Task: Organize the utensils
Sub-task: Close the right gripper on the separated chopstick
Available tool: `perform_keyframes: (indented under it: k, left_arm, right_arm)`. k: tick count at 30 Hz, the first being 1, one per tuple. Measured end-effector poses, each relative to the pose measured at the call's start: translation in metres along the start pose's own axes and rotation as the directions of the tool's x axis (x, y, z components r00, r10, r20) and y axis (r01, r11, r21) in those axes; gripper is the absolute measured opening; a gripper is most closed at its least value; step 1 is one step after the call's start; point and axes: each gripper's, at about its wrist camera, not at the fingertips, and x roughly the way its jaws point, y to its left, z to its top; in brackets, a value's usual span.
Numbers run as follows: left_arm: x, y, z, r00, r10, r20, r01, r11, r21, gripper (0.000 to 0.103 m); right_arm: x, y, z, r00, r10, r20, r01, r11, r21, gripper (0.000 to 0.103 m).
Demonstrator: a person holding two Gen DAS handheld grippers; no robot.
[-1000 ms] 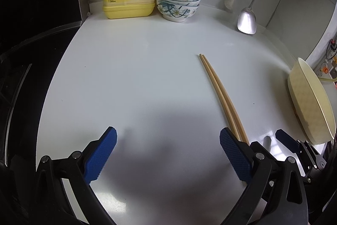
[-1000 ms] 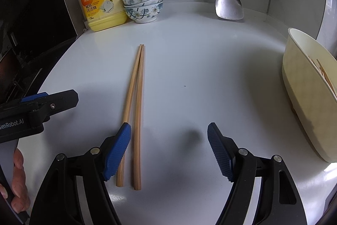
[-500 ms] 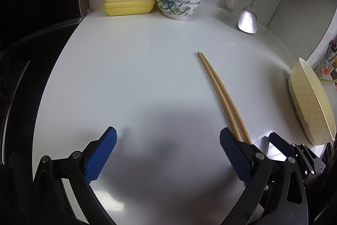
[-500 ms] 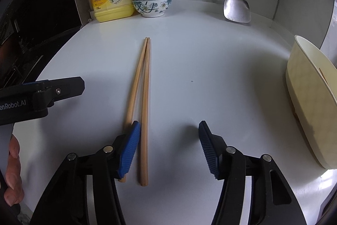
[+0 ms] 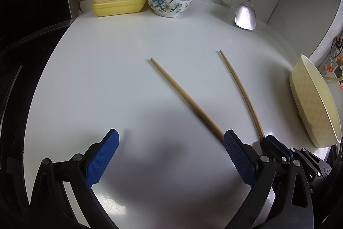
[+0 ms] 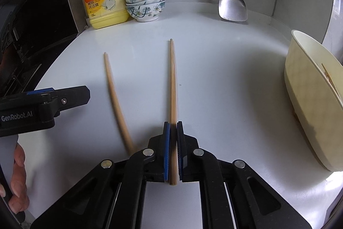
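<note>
One chopstick clamped in right hand-held gripper; other chopstick left of it.

Both wrist cameras look steeply down along their fingers, close above the counter's near edge, sharing its back edge and bowls.

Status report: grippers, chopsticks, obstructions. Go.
Right gripper shut on one chopstick. Left gripper open, empty. Second chopstick loose on counter. Path to cream bin looks clear.
</note>
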Motion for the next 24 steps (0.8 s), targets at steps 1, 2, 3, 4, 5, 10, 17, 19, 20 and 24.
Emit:
perform_keyframes:
  k: [1,2,3,4,5,10,17,19,20,24]
  left_arm:
    - [0.002,-0.003,0.001,1.0,-0.001,0.0,0.001,1.0,0.003,0.096]
    - [0.003,-0.007,0.002,1.0,-0.002,-0.001,0.002,1.0,0.007,0.096]
    - [0.005,-0.01,0.003,1.0,0.0,-0.004,0.0,1.0,0.01,0.096]
    - [0.007,-0.014,0.003,1.0,0.004,-0.007,-0.004,1.0,0.014,0.096]
    - [0.009,-0.017,0.003,1.0,0.007,-0.012,-0.007,1.0,0.018,0.096]
    - [0.016,-0.026,-0.001,0.999,0.028,-0.03,-0.027,0.999,0.021,0.096]
    - [0.029,-0.035,0.0,0.997,0.066,-0.038,-0.065,0.998,0.021,0.096]
    - [0.031,-0.038,0.001,0.996,0.076,-0.037,-0.075,0.997,0.023,0.096]
    - [0.032,-0.039,0.002,0.996,0.082,-0.035,-0.081,0.996,0.023,0.096]
    - [0.038,-0.044,0.004,0.99,0.136,-0.033,-0.135,0.99,0.032,0.096]
  right_arm:
    - [0.0,-0.003,0.0,1.0,-0.003,0.001,0.003,1.0,0.005,0.006]
    - [-0.001,-0.006,-0.001,1.0,-0.007,0.001,0.007,1.0,0.006,0.006]
    - [-0.001,-0.009,-0.002,1.0,-0.014,0.001,0.014,1.0,0.008,0.006]
    - [-0.001,-0.012,-0.002,1.0,-0.018,0.001,0.018,1.0,0.012,0.006]
    - [-0.001,-0.016,-0.003,1.0,-0.019,0.0,0.019,1.0,0.017,0.006]
    - [-0.001,-0.03,-0.004,1.0,-0.03,-0.001,0.03,0.999,0.03,0.006]
    - [0.0,-0.04,-0.004,1.0,-0.027,-0.001,0.027,0.999,0.032,0.006]
    - [-0.001,-0.043,-0.004,1.0,-0.029,-0.003,0.03,0.999,0.036,0.006]
    - [-0.001,-0.045,-0.004,0.999,-0.032,-0.003,0.032,0.999,0.038,0.006]
    - [-0.001,-0.049,-0.004,0.999,-0.038,-0.006,0.038,0.999,0.038,0.006]
